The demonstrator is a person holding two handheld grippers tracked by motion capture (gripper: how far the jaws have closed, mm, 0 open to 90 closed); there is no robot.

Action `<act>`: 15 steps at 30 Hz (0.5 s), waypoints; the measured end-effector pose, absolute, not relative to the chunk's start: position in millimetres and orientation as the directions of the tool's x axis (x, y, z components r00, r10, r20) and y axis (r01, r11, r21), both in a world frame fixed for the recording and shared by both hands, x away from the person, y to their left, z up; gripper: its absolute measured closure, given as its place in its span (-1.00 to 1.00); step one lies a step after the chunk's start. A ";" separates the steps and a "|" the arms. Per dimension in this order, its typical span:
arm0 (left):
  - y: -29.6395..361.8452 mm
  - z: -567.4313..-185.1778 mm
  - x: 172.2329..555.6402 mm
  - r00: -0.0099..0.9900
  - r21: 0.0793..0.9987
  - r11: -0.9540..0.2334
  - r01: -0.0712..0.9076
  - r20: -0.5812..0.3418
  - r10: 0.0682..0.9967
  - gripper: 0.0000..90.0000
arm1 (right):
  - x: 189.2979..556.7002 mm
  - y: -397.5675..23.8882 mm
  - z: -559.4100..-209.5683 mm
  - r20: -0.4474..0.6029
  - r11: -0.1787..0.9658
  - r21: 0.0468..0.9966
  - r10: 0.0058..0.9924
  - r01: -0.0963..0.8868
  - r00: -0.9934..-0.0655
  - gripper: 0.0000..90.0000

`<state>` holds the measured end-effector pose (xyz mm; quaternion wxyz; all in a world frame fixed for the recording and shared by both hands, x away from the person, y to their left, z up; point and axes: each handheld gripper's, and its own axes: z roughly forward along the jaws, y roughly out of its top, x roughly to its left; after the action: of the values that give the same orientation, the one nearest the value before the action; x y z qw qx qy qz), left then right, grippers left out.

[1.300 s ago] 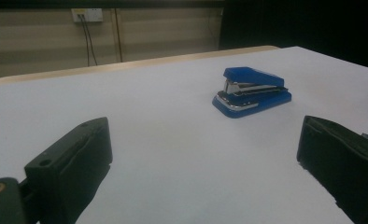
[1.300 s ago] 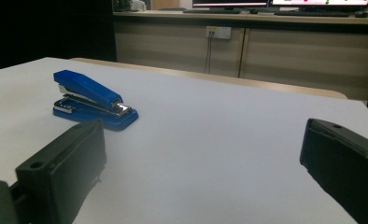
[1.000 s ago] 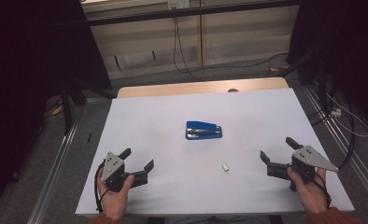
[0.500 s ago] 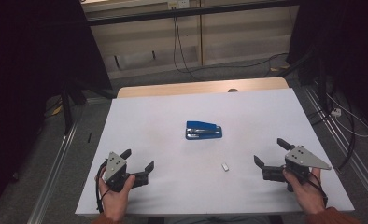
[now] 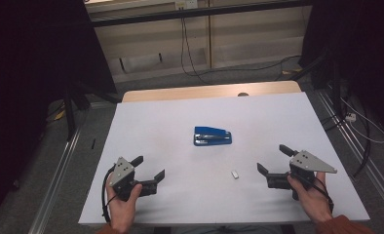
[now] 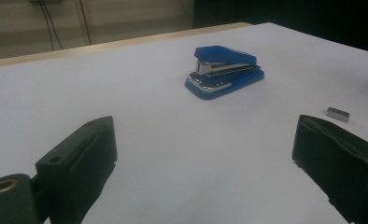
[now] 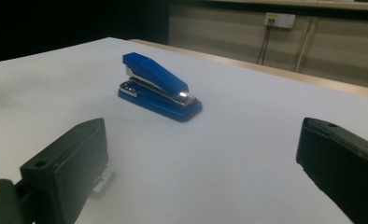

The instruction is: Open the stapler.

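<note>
- The left gripper [image 5: 148, 167], black with a grey three-cornered plate, rests low on the white table [image 5: 146, 126] with its jaws spread wide, nothing between them.
- The right gripper [image 5: 275, 160] sits likewise at the table's other near corner, jaws wide apart and empty.
- A blue plastic stapler with a metal magazine [image 5: 212, 136] lies flat ahead of both pairs of fingers, well apart from each, roughly midway between them.
- A small silver block of staples [image 5: 235, 173] lies near the right gripper's fingers, just beside its inner jaw, not touching.
</note>
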<state>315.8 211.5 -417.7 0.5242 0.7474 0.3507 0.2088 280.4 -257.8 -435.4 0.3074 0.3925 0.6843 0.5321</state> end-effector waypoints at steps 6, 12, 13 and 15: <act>206.7 -417.8 316.5 0.679 0.926 -0.222 0.304 -0.047 0.732 -0.85 | 283.0 -254.2 -434.7 0.004 0.112 0.973 0.865 0.202 -0.502 -0.94; 199.4 -417.5 316.7 0.689 0.918 -0.250 0.309 -0.034 0.724 -0.84 | 287.0 -248.1 -436.3 0.006 0.117 0.969 0.869 0.218 -0.494 -0.94; 198.4 -417.8 317.4 0.693 0.915 -0.250 0.316 -0.043 0.720 -0.84 | 288.3 -245.9 -436.6 0.000 0.125 0.968 0.866 0.217 -0.500 -0.94; 197.4 -418.1 318.5 0.698 0.913 -0.247 0.323 -0.053 0.714 -0.83 | 290.0 -243.9 -437.1 0.007 0.121 0.968 0.863 0.220 -0.505 -0.93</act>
<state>318.5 197.4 -418.1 0.5116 0.7662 0.3385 0.1912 290.0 -243.9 -437.1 0.3020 0.3956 0.6849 0.5322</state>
